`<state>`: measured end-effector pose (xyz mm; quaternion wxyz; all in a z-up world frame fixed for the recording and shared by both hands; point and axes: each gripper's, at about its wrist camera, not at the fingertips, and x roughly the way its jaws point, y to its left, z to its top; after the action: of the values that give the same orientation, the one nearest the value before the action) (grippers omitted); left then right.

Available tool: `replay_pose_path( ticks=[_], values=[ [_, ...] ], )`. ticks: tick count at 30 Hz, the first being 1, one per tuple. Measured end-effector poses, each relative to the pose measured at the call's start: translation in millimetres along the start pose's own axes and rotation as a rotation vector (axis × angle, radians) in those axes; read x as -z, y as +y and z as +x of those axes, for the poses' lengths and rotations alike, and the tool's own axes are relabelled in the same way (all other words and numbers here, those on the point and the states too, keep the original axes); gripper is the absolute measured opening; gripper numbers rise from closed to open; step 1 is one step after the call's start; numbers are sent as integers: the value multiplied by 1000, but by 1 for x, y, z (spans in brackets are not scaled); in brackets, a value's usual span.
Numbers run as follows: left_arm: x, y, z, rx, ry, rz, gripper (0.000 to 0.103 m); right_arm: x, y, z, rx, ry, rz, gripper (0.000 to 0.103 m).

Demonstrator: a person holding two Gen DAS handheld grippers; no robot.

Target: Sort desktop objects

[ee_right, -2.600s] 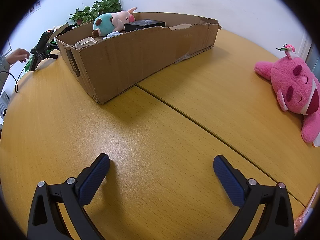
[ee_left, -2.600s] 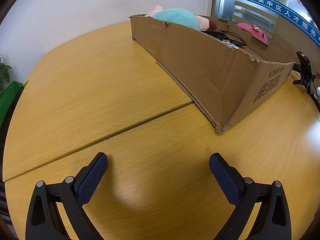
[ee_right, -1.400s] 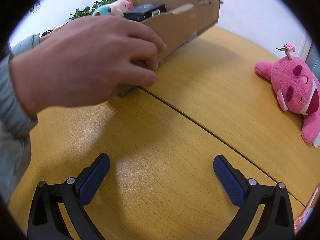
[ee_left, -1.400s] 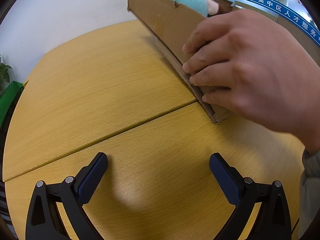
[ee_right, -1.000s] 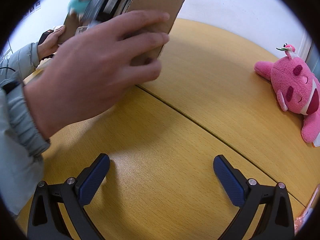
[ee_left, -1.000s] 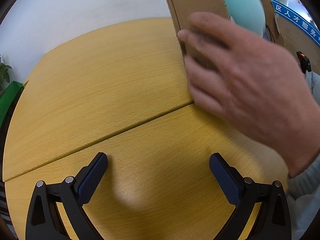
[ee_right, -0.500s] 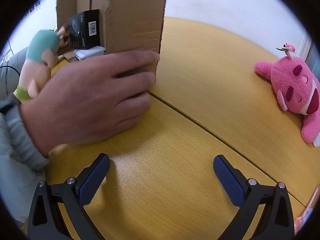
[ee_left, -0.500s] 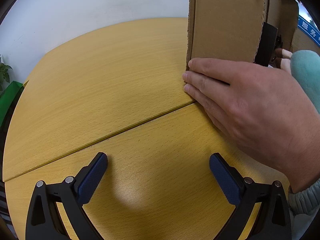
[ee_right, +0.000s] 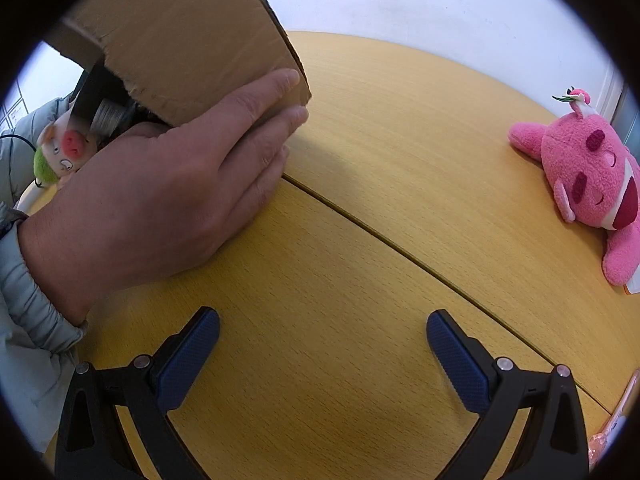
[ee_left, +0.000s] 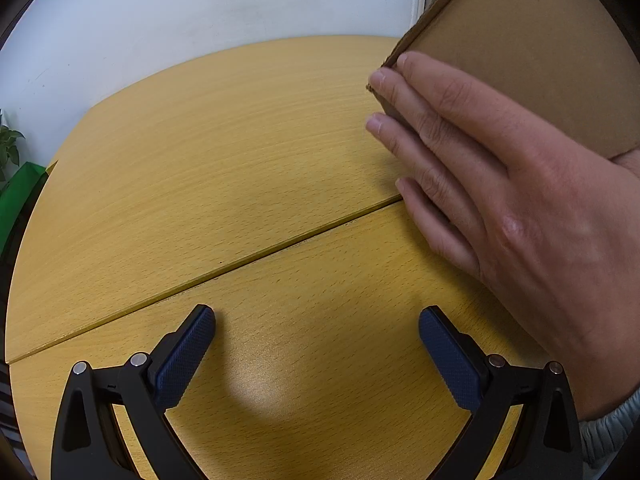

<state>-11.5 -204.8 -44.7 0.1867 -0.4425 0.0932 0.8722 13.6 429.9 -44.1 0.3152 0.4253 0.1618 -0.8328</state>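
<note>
Cardboard box (ee_left: 520, 60) now tipped over, seemingly emptying.

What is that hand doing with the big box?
A person's bare hand is tipping the cardboard box up on the wooden table, and a little pig plush and other things are spilling out of its open side. A pink plush toy lies off to the right. The left gripper and right gripper just wait, jaws open and empty.
</note>
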Motion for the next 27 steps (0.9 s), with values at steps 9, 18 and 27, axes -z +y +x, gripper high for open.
replay_pose_path(
  ticks=[9, 18, 27],
  values=[
    [-4, 1, -2, 0, 0, -1, 103, 0, -5, -1, 0, 0, 0, 103],
    [-7, 1, -4, -1, 0, -2, 103, 0, -5, -1, 0, 0, 0, 103],
    [-9, 0, -5, -2, 0, -3, 103, 0, -6, -2, 0, 0, 0, 103]
  ],
)
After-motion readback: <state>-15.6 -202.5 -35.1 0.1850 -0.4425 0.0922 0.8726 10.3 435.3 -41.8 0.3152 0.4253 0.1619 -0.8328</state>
